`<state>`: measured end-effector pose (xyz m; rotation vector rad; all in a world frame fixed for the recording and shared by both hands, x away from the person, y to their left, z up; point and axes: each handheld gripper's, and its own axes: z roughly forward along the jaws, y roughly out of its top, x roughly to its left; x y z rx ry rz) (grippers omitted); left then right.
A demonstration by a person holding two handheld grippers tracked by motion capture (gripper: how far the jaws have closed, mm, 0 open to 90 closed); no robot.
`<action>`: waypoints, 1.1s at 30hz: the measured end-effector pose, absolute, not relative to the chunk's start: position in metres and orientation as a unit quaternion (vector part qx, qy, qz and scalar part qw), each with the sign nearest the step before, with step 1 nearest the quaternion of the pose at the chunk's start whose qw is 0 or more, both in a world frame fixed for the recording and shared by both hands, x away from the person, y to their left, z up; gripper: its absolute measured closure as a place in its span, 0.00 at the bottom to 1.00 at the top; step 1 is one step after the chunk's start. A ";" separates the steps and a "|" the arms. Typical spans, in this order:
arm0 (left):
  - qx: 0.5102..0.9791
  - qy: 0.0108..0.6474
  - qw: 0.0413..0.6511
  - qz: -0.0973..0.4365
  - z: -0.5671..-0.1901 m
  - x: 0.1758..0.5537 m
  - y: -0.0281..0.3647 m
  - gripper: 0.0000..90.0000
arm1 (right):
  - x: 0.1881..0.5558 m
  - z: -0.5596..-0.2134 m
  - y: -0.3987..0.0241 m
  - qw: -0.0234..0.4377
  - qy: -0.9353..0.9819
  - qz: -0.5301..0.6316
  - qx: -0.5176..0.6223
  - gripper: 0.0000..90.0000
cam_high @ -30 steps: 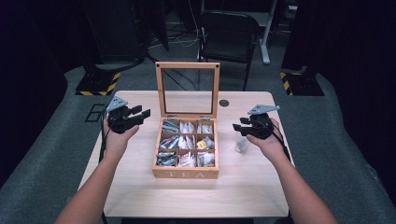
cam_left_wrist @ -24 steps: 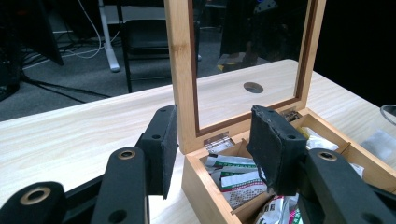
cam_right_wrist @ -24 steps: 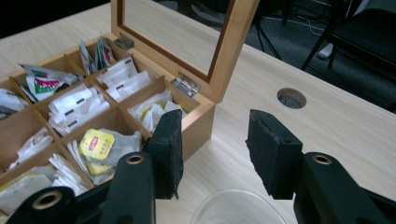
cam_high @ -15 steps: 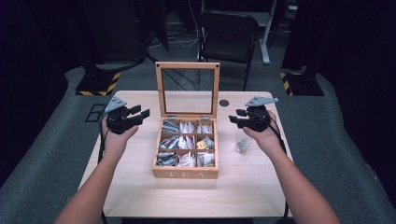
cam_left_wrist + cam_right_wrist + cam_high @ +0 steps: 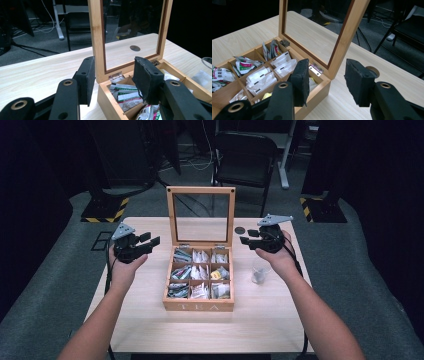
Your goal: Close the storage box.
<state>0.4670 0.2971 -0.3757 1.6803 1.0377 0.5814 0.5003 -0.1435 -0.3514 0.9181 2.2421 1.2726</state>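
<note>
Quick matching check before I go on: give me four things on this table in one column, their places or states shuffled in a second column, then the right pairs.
1. tea box lid
2. glass cup
3. left gripper
4. right gripper

a. jaws open, beside the box's left edge
b. stands upright, open
c. on the table right of the box
d. jaws open, near the lid's right edge

Pairs: 1-b, 2-c, 3-a, 4-d

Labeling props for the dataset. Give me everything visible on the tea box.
The tea box is light wood with "TEA" on its front wall. It sits mid-table, open, and nine compartments in a three-by-three grid hold paper tea packets. The lid, a wood frame around a clear pane, stands upright on metal hinges at the back. The left gripper and right gripper flank it, jaws open, neither touching it.
</note>
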 end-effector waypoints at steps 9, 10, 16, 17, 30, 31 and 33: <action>0.698 0.433 0.516 0.243 -0.375 0.467 0.299 0.58 | 0.510 -0.348 -0.132 0.190 0.798 0.466 0.332 0.60; 0.698 0.433 0.516 0.243 -0.375 0.467 0.299 0.58 | 0.511 -0.348 -0.131 0.187 0.797 0.468 0.333 0.60; 0.698 0.433 0.516 0.242 -0.376 0.468 0.298 0.58 | 0.519 -0.350 -0.123 0.174 0.798 0.473 0.330 0.60; 0.698 0.433 0.517 0.241 -0.376 0.468 0.298 0.58 | 0.519 -0.351 -0.122 0.170 0.797 0.473 0.334 0.60; 0.699 0.434 0.514 0.243 -0.374 0.467 0.302 0.58 | 0.543 -0.359 -0.114 0.167 0.794 0.471 0.346 0.62; 0.699 0.434 0.514 0.244 -0.374 0.467 0.303 0.58 | 0.545 -0.360 -0.114 0.167 0.793 0.472 0.348 0.62; 0.698 0.435 0.514 0.243 -0.375 0.467 0.303 0.58 | 0.549 -0.362 -0.114 0.169 0.792 0.472 0.349 0.62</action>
